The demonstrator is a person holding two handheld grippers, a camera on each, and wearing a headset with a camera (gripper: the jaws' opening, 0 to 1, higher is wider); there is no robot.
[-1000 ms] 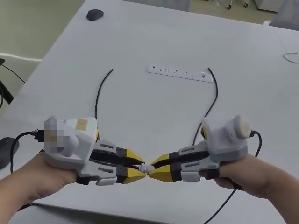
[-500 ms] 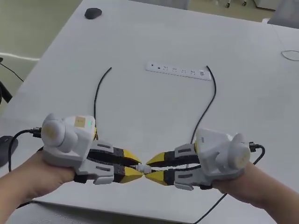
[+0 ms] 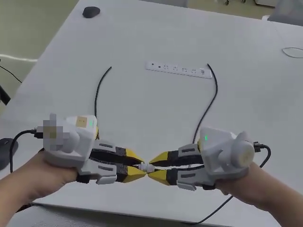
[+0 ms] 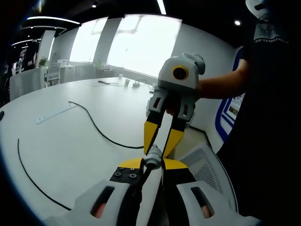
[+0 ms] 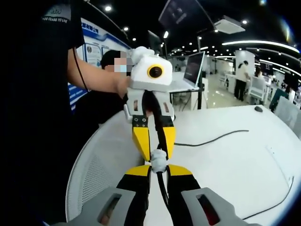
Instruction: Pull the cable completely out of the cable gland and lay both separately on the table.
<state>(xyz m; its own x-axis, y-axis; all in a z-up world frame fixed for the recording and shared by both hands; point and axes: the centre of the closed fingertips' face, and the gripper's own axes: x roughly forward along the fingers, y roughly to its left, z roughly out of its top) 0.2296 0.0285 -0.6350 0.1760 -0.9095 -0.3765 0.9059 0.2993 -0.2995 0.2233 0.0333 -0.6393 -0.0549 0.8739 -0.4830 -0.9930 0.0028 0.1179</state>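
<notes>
At the bottom centre of the head view, the small white cable gland hangs just above the near edge of the table, held between two sets of yellow tips that meet nose to nose. The black cable is not yet out. In both gripper views we see it pass through the gland and back between each pair of jaws, and its long part trails up the left of the frame to a free end. The left gripper, lower left, and the right gripper, lower right, each have their jaws drawn shut on one end of the gland. We judge this opposed, in-line hold lets the hands part straight along the cable. Further up the frame lie a power strip and, at top left, a mouse.
</notes>
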